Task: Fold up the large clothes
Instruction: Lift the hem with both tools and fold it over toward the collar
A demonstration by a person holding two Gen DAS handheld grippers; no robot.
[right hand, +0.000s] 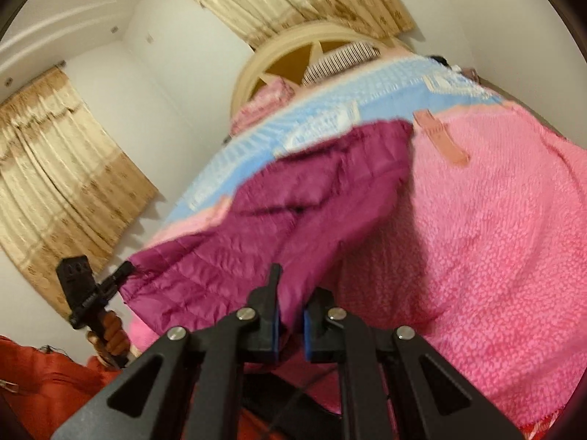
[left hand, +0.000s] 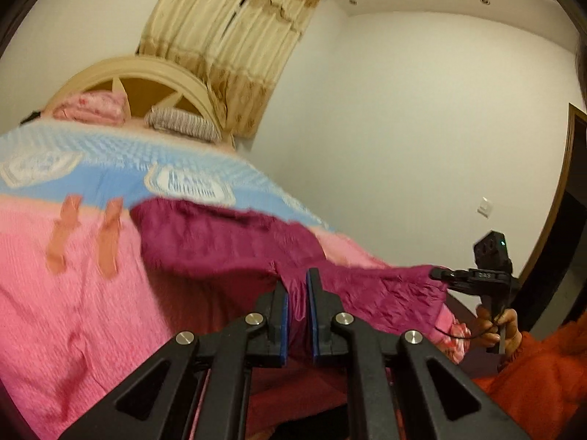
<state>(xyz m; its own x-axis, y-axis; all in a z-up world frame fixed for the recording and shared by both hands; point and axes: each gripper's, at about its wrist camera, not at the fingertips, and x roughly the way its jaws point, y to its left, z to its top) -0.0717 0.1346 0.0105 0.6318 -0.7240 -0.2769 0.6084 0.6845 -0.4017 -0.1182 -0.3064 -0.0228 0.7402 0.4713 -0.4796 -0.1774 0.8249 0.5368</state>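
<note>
A large magenta quilted jacket [left hand: 234, 245] is stretched between both grippers above a pink blanket on a bed. My left gripper [left hand: 297, 286] is shut on its near edge. It also shows in the right wrist view [right hand: 124, 273], pinching one corner. My right gripper [right hand: 290, 293] is shut on the jacket's [right hand: 293, 205] edge. It shows in the left wrist view [left hand: 440, 275] holding the far right corner. The lower part of the jacket hangs out of sight below the fingers.
The bed carries a pink blanket [left hand: 66, 293] and a blue-and-white cover [left hand: 121, 168]. Pillows [left hand: 179, 123] lie against a cream rounded headboard [left hand: 146, 73]. Beige curtains [left hand: 234, 36] hang behind. The person's orange sleeve [left hand: 543, 377] is at the right. A dark doorway [left hand: 572, 220] stands far right.
</note>
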